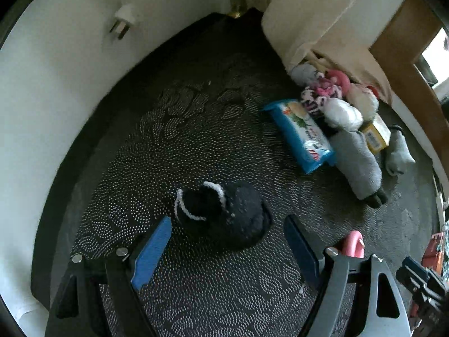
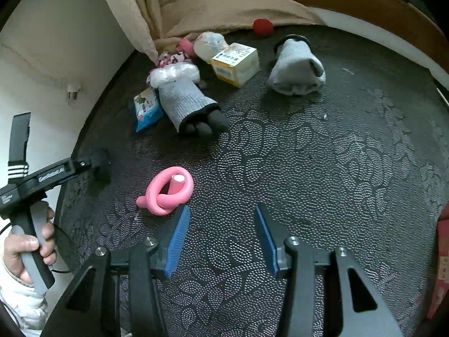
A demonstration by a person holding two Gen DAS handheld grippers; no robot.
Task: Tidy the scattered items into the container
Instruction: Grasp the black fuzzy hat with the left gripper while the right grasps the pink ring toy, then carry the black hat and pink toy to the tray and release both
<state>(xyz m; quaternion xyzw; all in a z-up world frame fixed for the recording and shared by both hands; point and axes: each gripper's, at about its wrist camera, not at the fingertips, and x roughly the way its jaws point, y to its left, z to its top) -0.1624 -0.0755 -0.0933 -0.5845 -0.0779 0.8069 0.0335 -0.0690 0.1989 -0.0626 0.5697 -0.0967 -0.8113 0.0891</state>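
A black knit hat point(image 1: 224, 213) lies on the tabletop point(image 1: 213, 129), just ahead of the spread left claw point(image 1: 227, 241). Judged soft and light, it is best pinched at a fold. The right claw point(image 2: 221, 238) is spread beside a pink ring point(image 2: 168, 189). No container is seen.

I read this as a home, likely a bedroom or living room. Under my fingers lies a dark patterned tablecloth point(image 2: 322, 168), with a white wall point(image 1: 56, 70) off to the left carrying a plug adapter point(image 1: 123, 21). Ahead of the fingers hangs a beige curtain point(image 2: 132, 8), and beige bedding or fabric point(image 2: 224, 11) is bunched beyond. Soft toys and knitted socks point(image 2: 297, 67), a snack packet point(image 1: 301, 132) and a small carton point(image 2: 235, 63) lie scattered ahead, household clutter rather than work gear.
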